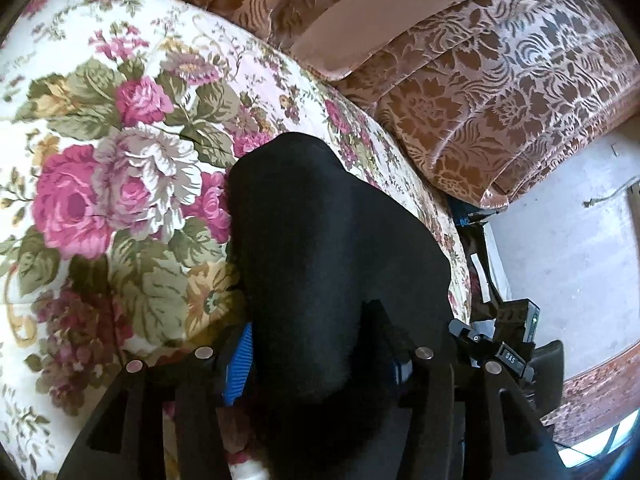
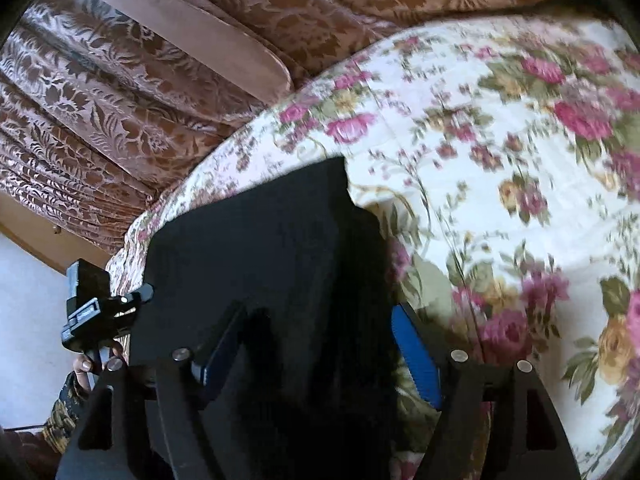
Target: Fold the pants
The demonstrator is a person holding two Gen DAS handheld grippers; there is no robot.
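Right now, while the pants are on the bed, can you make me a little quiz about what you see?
1. What colour are the pants? A red, B black, C white.
2. True or false: the pants lie on a plain grey blanket.
3. Fill in: the pads on the right gripper are ___.
Key: 1 B. 2 False, they lie on a flowered bedspread. 3 blue.
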